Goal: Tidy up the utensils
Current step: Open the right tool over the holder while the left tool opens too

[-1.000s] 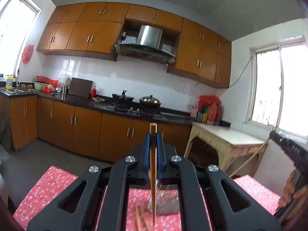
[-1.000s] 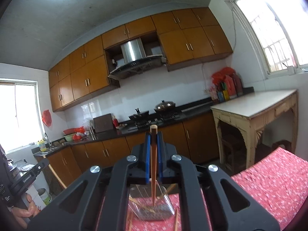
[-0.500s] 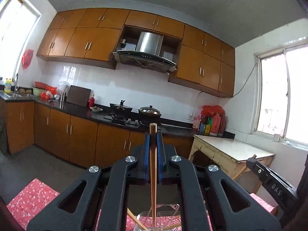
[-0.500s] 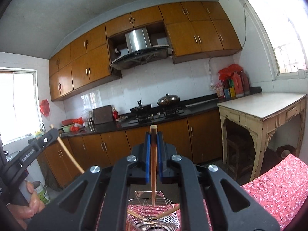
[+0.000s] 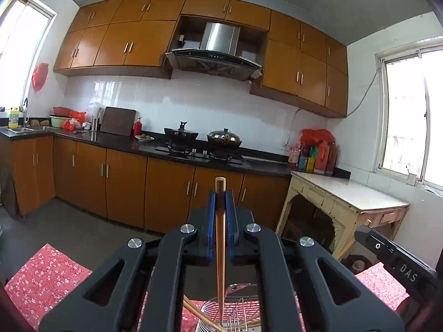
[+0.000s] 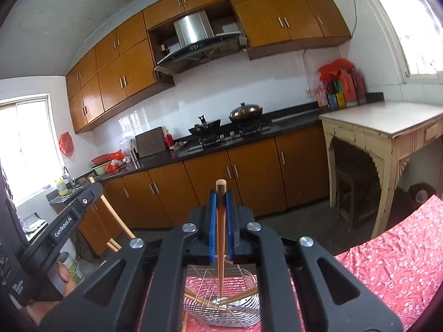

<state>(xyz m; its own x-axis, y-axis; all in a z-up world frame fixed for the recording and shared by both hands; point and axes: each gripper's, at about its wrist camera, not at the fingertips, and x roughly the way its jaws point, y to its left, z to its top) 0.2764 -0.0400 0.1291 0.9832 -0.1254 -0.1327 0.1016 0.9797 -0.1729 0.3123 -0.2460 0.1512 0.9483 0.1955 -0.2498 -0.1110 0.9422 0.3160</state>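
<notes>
Above the wire metal basket (image 6: 221, 301) on the near red-clothed bench (image 6: 393, 271), one slim, stiff, light wooden chopstick (image 6: 220, 229) is clamped upright in the right gripper (image 6: 220, 202), another (image 5: 220, 238) likewise in the left gripper (image 5: 220, 202). Being smooth and tapered, each is judged liable to slip and best held mid-shaft.

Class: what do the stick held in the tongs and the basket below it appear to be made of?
Chopstick: probably wood or bamboo, smooth, going by its warm brown color and matte look. Basket: metal wire, likely steel, given its shiny silver open grid.
</notes>
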